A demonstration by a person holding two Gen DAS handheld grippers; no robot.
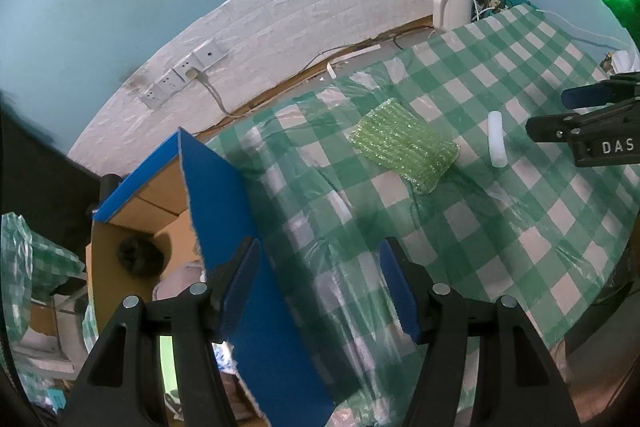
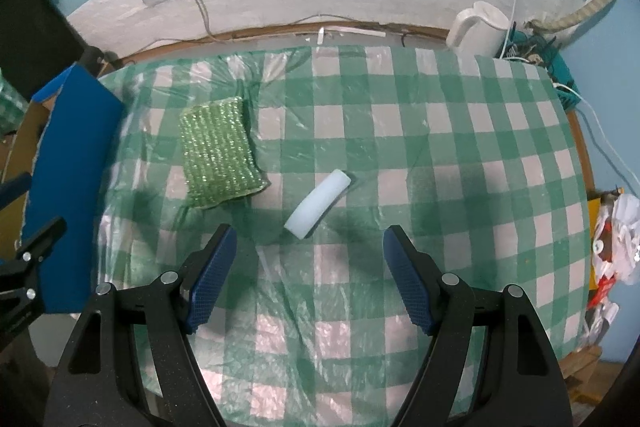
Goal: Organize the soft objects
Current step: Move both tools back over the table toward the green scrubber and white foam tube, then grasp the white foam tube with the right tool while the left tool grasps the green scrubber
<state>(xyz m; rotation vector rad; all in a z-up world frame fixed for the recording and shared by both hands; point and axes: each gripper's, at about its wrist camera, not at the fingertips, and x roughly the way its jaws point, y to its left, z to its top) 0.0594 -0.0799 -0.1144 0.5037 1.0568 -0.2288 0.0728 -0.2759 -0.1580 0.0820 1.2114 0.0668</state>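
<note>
Green scouring pad (image 2: 221,151) and white foam piece (image 2: 319,204) lying apart on the checked tablecloth (image 2: 460,155); right gripper (image 2: 310,253) spread and empty above the foam; left gripper (image 1: 318,269) likewise released, over the blue-flapped cardboard box (image 1: 224,187)

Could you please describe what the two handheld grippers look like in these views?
Both the left gripper and right gripper are matte black angular frames with round silver pivot bolts. Their fingers carry dark blue pads with a fine textured grid. The right gripper's body shows white lettering reading "DAS". No sleeves or cables are visible on them.
</note>
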